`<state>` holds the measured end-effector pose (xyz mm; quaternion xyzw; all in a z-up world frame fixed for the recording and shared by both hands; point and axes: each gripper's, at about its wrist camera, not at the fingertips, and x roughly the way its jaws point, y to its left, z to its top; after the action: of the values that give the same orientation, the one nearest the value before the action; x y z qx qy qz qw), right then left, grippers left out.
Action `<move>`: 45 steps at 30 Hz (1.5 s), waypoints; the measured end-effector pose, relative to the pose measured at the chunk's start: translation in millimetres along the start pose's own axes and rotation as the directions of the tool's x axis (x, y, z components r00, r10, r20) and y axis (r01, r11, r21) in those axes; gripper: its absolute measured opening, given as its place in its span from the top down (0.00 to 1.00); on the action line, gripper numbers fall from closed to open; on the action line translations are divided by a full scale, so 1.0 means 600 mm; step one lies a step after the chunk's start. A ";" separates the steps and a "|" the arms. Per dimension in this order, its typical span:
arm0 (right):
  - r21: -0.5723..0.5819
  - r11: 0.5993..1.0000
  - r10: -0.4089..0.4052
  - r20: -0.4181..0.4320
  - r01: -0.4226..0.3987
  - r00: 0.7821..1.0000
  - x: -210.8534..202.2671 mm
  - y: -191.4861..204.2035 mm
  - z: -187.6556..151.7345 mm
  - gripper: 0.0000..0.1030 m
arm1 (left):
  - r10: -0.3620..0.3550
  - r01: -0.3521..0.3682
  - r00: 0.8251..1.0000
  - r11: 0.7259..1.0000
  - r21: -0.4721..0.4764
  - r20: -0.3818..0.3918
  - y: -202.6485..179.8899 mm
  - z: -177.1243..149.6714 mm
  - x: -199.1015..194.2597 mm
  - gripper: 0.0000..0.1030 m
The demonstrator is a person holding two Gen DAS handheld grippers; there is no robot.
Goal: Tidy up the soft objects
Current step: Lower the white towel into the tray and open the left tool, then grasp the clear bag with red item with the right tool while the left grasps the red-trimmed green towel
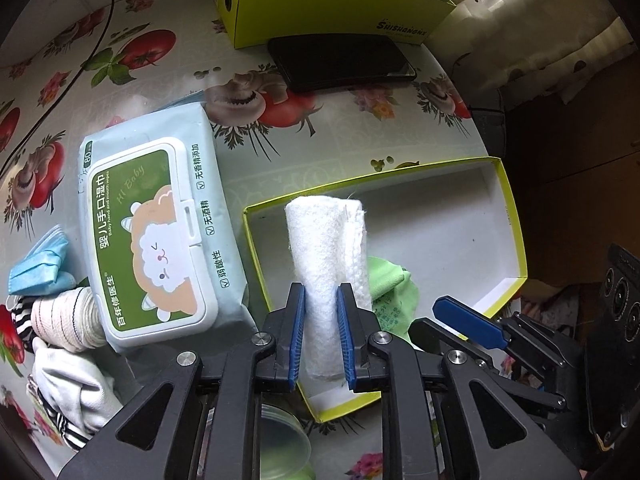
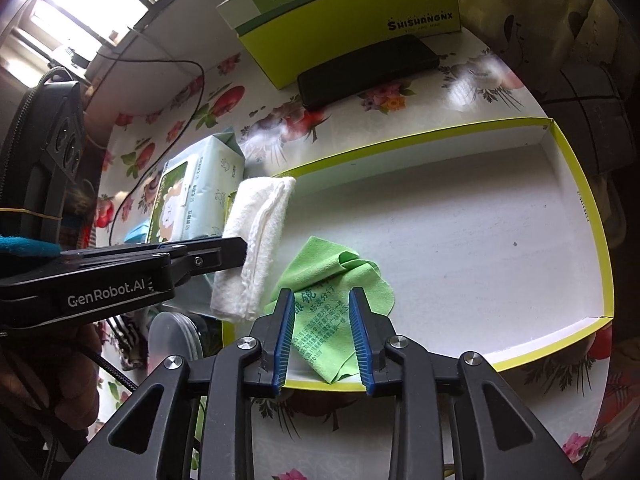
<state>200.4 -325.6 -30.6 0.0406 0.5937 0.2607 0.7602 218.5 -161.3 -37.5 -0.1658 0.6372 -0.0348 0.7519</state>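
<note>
A: Starting nearest the open tray (image 1: 516, 216), what crowds it?

B: Just off its near-left corner sits a clear plastic lid (image 1: 286, 432). Left of the tray lies a pile of socks (image 1: 64, 316), a blue face mask (image 1: 38, 266) beyond them, and a wet-wipes pack (image 1: 160, 236) lying flat right beside the tray's left wall.

A: And the grippers?

B: The left gripper (image 1: 322, 300) is over the tray's left end, its jaws set close around a rolled white towel (image 1: 324, 248); I cannot tell whether the pads still press it. The right gripper (image 2: 322, 300) is at the tray's near wall, jaws parted and clear on both sides of a green cleaning cloth (image 2: 340, 280).

A: So what is inside the tray?

B: The towel, leaning over the left wall, and the crumpled green cloth just right of it. The rest of the white floor is bare.

A: Farther back?

B: Beyond the tray, a black phone (image 1: 340, 62) lies flat, touching a yellow-green box (image 1: 332, 4) behind it.
</note>
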 end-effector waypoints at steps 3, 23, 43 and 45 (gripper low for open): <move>-0.006 1.000 0.001 0.000 -0.001 1.000 -0.002 0.003 0.000 0.74 | -0.002 0.002 1.000 1.000 -0.011 0.012 0.004 -0.001 -0.006 0.78; -0.114 0.994 0.004 0.035 0.000 0.999 -0.058 0.092 -0.019 0.62 | 0.037 -0.037 0.990 0.999 -0.001 0.136 0.038 -0.061 -0.120 0.77; -0.309 0.950 0.024 -0.039 -0.035 0.999 -0.053 0.249 -0.067 0.57 | 0.088 -0.071 0.978 0.993 -0.098 0.190 0.149 -0.154 -0.186 0.77; -0.328 0.944 0.026 -0.049 -0.040 0.998 -0.049 0.261 -0.071 0.57 | 0.092 -0.071 0.977 0.991 -0.116 0.190 0.161 -0.164 -0.188 0.77</move>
<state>102.1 -214.2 41.3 -0.0825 0.5575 0.3696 0.7388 87.0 -60.7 28.0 -0.1829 0.5677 0.0474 0.8013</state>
